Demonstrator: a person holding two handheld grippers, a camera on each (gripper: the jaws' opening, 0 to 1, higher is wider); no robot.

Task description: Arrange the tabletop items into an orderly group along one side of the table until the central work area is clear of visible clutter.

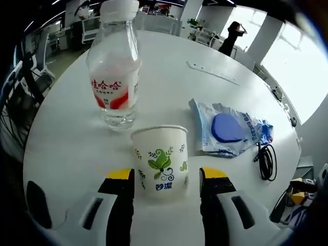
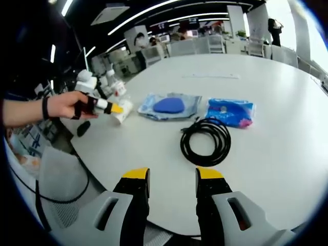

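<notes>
A white paper cup (image 1: 160, 161) with a green leaf print stands upright between the jaws of my left gripper (image 1: 166, 177), which is open; there is a small gap on the cup's right side. Just behind the cup stands a clear water bottle (image 1: 115, 66) with a red label. To the right lies a blue packet (image 1: 228, 128) holding a round blue pad. In the right gripper view a hand (image 2: 66, 105) holds the left gripper (image 2: 110, 108) at the cup (image 2: 122, 111). My right gripper (image 2: 171, 179) is open and holds nothing, short of a coiled black cable (image 2: 205, 124).
A second blue packet (image 2: 229, 111) lies right of the pad packet (image 2: 170, 106). A thin white strip (image 2: 212, 77) lies further back on the round white table (image 2: 277, 154). The table's near edge runs just under my right jaws. Office chairs and a standing person (image 1: 233, 36) are beyond.
</notes>
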